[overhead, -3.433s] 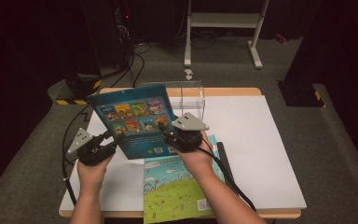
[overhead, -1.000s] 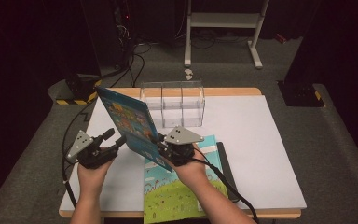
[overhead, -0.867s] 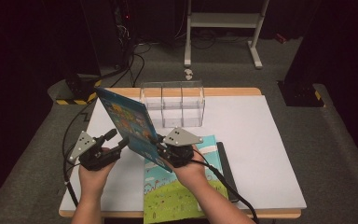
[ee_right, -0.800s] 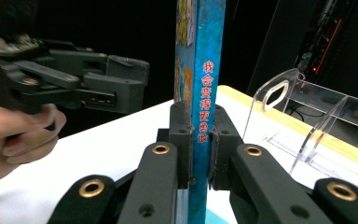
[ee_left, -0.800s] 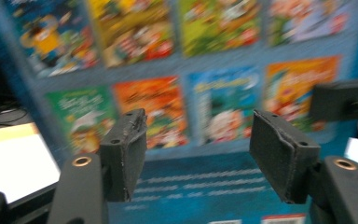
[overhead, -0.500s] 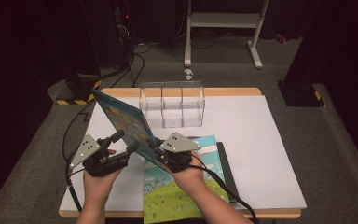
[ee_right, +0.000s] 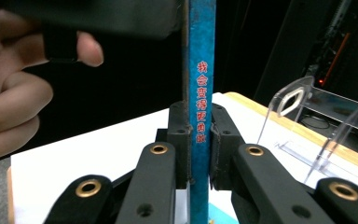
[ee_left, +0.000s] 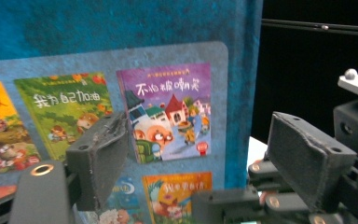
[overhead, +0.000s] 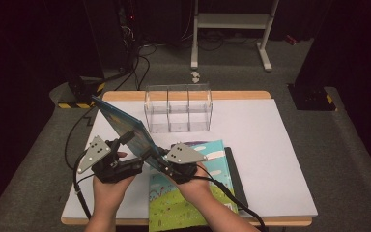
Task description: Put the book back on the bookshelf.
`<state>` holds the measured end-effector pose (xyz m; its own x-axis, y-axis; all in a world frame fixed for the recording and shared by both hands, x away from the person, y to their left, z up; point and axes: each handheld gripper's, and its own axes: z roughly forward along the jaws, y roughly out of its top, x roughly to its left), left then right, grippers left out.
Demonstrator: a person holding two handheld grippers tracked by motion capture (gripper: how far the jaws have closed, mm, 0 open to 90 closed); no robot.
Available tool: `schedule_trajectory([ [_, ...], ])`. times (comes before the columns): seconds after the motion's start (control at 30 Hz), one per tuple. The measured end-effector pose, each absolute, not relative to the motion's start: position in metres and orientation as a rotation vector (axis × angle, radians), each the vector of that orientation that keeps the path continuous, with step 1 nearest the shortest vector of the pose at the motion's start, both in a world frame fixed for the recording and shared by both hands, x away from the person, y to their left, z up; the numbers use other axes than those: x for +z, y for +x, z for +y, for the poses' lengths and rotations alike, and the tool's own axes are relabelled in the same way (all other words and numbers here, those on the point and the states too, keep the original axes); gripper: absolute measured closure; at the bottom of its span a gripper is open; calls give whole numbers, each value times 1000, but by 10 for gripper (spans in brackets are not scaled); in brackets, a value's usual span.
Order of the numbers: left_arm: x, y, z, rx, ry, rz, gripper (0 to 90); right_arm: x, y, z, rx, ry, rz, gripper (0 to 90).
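Left tongs point(overhead: 125, 145) just opened off blue book point(overhead: 121, 126); clear organizer point(overhead: 178, 108) holds nothing.

The blue picture book point(overhead: 123, 129) stands on edge, tilted, above the surface. Small book covers fill its back. Red characters run down its spine.

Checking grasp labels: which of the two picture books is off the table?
The blue book, clamped upright at its spine by the right tool. The green-covered book lies flat on the table.
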<state>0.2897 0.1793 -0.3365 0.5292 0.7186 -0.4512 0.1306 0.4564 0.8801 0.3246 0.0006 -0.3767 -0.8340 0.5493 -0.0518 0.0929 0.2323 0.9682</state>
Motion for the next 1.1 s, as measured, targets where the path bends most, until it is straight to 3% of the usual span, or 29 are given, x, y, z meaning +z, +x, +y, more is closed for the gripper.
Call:
schedule_trajectory([
  [0.47, -333, 282, 185, 539, 1078, 1017, 273, -380, 314, 16, 1724, 572, 2179, 699],
  [0.77, -328, 279, 193, 623, 1066, 1065, 268, -379, 308, 35, 1738, 529, 2206, 632],
  [1.1, -325, 279, 197, 621, 1101, 1065, 288, -378, 310, 39, 1752, 539, 2226, 595],
])
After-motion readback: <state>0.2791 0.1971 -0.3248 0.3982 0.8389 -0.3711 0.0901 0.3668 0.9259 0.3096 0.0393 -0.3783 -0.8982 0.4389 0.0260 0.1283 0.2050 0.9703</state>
